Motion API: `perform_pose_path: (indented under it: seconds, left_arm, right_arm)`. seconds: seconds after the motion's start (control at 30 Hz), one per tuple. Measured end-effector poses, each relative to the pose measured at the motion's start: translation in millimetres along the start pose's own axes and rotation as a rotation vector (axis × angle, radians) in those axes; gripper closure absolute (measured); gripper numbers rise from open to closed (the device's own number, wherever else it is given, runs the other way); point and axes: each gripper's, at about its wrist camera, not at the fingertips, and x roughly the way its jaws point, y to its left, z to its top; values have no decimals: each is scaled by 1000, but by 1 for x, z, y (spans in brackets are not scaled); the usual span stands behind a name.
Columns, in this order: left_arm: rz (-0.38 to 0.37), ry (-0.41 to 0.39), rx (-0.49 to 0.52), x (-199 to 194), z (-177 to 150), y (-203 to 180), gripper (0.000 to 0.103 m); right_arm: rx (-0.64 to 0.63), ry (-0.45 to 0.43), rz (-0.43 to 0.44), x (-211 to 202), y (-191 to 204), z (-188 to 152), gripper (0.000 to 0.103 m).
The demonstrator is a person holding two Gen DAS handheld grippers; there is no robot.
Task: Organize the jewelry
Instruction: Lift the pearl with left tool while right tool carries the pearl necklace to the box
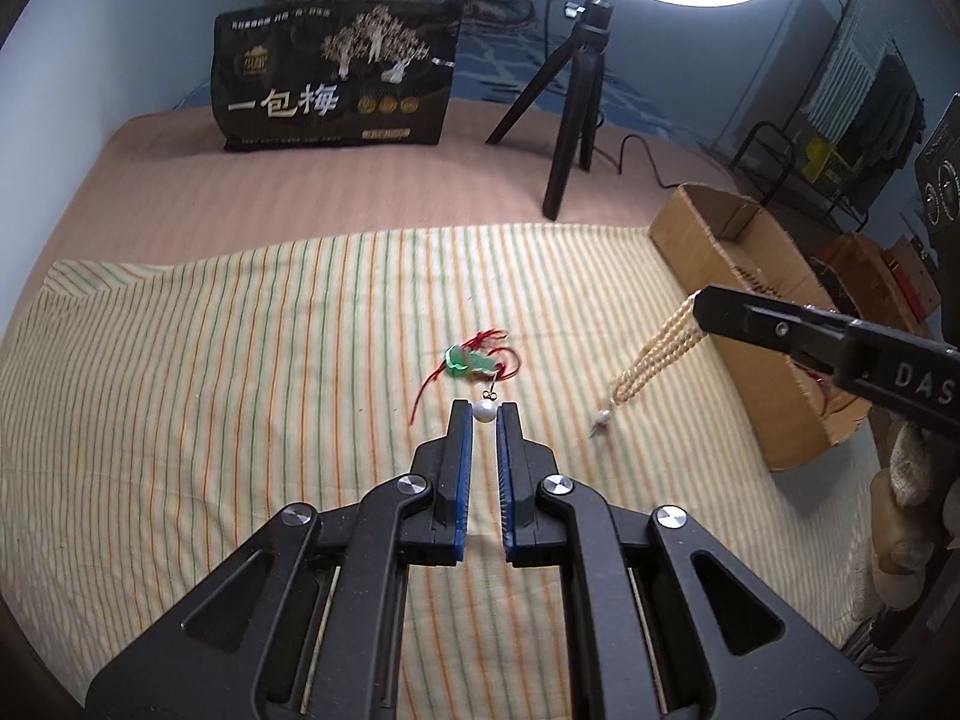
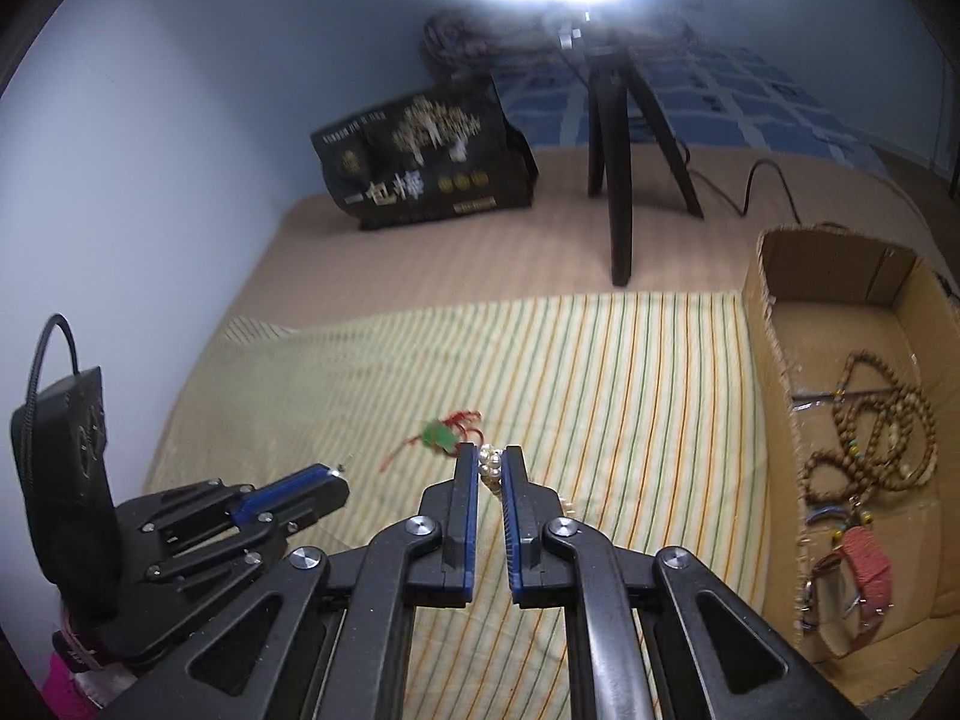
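Pearl earring (image 1: 485,411) between left tool (image 1: 483,420) tips

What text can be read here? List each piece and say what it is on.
"一包梅": large white characters on the black snack bag against the wall.
"DAS": white letters, cut off by the picture's edge, on the right gripper arm.
Small print along the bag's top, its logo and bottom label: too small to read.

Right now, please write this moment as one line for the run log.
left gripper: shut on pearl earring | right gripper: shut on pearl bracelet, lifted | jade pendant: on cloth | box: right
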Motion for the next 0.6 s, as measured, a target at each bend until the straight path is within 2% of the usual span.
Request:
perform_pose_path:
  seconds: [0.33, 0.6]
  left_arm:
    - [-35, -37, 14, -15, 10, -26, 97]
    - [-72, -59, 49, -24, 16, -57, 97]
  right_arm:
    - [-5, -90, 16, -42, -5, 8, 98]
    - [-8, -140, -30, -71, -28, 12, 98]
